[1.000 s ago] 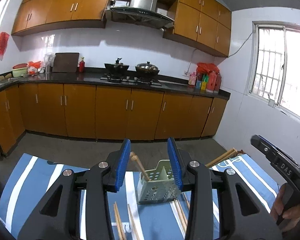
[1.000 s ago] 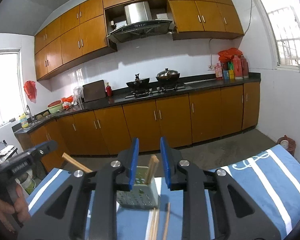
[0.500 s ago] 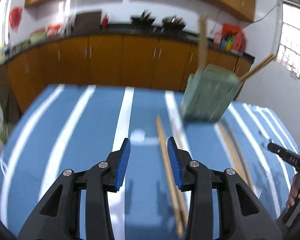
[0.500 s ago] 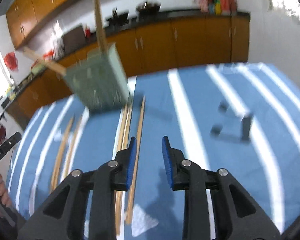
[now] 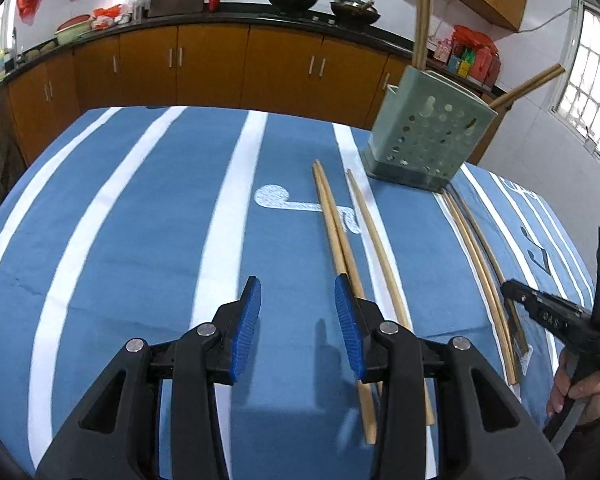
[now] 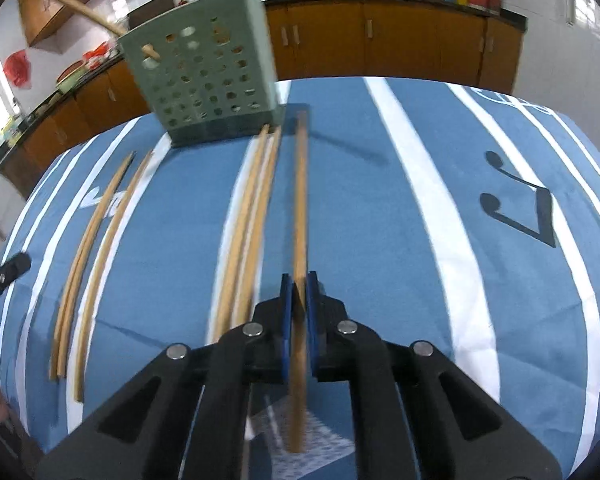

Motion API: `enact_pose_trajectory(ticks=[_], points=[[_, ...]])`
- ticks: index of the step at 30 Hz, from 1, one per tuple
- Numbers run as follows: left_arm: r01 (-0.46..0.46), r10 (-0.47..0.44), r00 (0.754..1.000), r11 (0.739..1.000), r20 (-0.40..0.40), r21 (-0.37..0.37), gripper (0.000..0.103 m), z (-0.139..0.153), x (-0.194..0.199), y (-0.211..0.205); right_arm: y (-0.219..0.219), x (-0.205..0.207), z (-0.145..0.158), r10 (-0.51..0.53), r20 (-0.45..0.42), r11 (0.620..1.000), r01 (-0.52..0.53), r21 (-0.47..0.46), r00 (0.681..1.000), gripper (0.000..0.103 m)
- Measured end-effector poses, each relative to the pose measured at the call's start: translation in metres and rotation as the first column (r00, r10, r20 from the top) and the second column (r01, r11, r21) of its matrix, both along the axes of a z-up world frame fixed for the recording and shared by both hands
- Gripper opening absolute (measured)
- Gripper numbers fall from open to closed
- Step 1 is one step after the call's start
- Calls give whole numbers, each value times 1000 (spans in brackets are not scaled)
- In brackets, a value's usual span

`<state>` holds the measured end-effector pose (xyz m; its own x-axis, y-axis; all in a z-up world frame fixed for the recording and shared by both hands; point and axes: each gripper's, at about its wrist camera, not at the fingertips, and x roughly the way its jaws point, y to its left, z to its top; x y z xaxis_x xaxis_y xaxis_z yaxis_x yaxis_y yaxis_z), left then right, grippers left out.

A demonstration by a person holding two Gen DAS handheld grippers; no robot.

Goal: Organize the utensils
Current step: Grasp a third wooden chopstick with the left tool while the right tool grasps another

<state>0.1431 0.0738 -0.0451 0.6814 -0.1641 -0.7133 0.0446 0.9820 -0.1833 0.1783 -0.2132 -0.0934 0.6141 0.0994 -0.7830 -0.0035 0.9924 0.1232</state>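
Observation:
A pale green perforated holder (image 5: 428,136) (image 6: 208,80) stands on the blue striped cloth (image 5: 140,220), with a few chopsticks (image 5: 424,12) sticking out of it. Several loose wooden chopsticks lie on the cloth in front of it. My right gripper (image 6: 299,280) is shut on one chopstick (image 6: 301,200), which points toward the holder. A pair (image 6: 252,208) lies just left of it. My left gripper (image 5: 298,308) is open above the cloth with nothing between its pads. Two chopsticks (image 5: 336,232) run under its right finger, and a third (image 5: 372,236) lies beside them.
More chopsticks (image 5: 476,256) lie at the right in the left wrist view, beside a person's hand (image 5: 580,392) holding the other gripper. Brown kitchen cabinets (image 5: 220,64) and a dark counter stand beyond the table's far edge. A window (image 5: 592,80) is at the right.
Both grippers have tipped and come down from facing the cabinets to just over the cloth. The right gripper's jaws have gone from apart to shut on a chopstick.

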Motion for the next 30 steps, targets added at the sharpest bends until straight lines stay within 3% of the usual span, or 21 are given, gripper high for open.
enact_pose_trajectory(ticks=[7,9,18,22,26,30], points=[[56,-56,998,998,-26,0,38,-10,2,-17,-56,7,1,-222,2,975,222,15,975,8],[72,-72,997,997,-39,9,35,-13,3,-22,-64,7,1,-238,0,971,238,28,971,8],[115,-108,990,991,-95,72,21,-29,5,-41,-63,7,-3,-219,14,976,219,-7,976,8],[116,-106,991,986,-87,120,19,-31,3,-48,-60,5,-3,-206,14,978,207,-8,978,8],[95,-84,993,983,-79,160,9,-31,5,-52,-50,3,-2,-159,20,987,159,-23,987,12],[85,-72,994,979,-77,186,7,-31,13,-50,-40,5,-3,-127,27,990,128,-56,992,11]])
